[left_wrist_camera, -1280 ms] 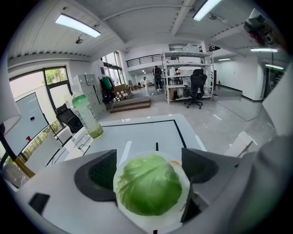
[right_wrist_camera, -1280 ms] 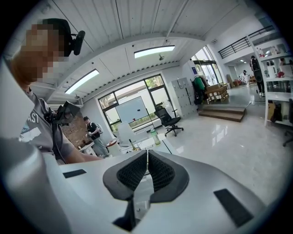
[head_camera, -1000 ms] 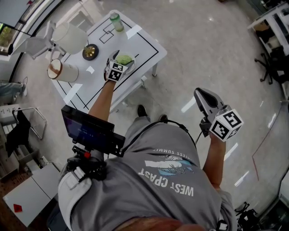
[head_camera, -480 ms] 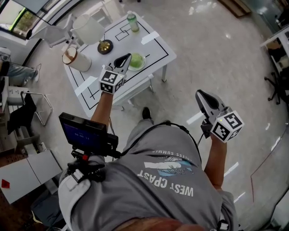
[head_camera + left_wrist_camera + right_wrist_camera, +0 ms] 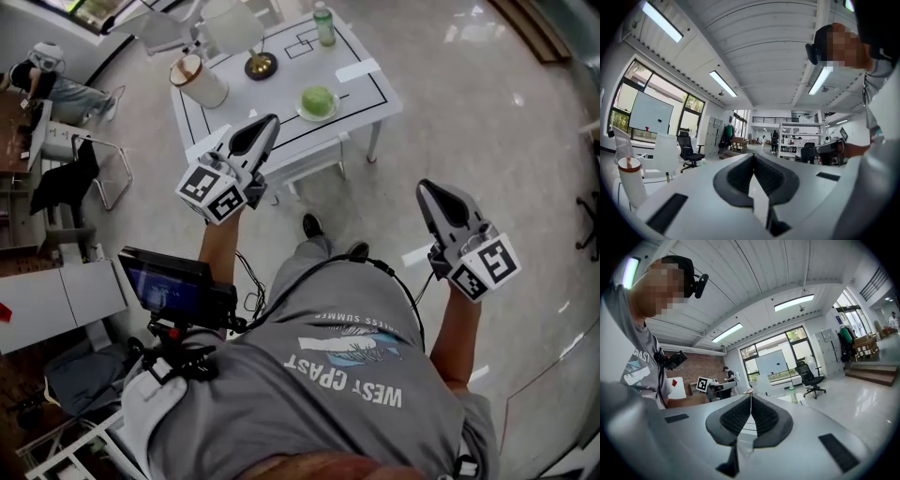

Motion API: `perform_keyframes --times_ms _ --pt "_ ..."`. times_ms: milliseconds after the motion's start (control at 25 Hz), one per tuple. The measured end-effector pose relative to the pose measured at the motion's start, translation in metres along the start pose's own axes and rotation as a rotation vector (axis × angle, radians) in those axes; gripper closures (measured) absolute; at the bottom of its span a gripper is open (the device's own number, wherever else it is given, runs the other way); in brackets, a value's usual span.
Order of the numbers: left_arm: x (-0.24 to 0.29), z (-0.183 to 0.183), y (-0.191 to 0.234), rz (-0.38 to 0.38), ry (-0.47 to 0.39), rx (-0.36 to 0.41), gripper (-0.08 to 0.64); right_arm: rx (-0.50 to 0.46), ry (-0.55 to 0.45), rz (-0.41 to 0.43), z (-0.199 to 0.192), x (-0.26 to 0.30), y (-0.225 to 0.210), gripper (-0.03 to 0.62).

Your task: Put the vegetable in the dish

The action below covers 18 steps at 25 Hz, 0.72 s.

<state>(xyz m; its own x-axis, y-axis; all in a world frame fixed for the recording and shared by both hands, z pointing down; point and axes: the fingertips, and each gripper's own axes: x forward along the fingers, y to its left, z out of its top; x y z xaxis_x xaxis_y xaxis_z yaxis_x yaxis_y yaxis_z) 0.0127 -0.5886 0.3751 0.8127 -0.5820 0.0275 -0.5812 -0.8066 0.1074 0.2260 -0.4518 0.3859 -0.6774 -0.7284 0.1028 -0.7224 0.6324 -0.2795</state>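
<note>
The jaws of the left gripper [image 5: 262,131] are pressed together on nothing, and so are those of the right gripper [image 5: 433,195]. Both are held clear of the table [image 5: 281,91], nearer the person than the dish [image 5: 303,112]. The green vegetable [image 5: 319,98] is seen lying in that dish, so the task is judged done (nothing appears left). Beyond the dish stand a bottle [image 5: 324,23], a dark bowl [image 5: 261,65] and a white cylinder [image 5: 199,80]; nothing is seen in the way.
</note>
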Motion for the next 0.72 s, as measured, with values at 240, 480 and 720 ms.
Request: perform_keyframes --times_ms 240,480,720 --pt "-0.059 0.037 -0.061 -0.010 -0.060 0.035 0.552 -0.059 -0.021 0.096 0.015 0.006 0.053 0.586" --pt "-0.102 0.043 -0.083 -0.069 -0.094 0.054 0.551 -0.103 -0.021 0.110 0.019 0.026 0.098 0.586" --pt "-0.176 0.031 -0.073 -0.071 -0.078 0.073 0.551 -0.108 -0.023 0.090 0.005 0.058 0.160 0.586"
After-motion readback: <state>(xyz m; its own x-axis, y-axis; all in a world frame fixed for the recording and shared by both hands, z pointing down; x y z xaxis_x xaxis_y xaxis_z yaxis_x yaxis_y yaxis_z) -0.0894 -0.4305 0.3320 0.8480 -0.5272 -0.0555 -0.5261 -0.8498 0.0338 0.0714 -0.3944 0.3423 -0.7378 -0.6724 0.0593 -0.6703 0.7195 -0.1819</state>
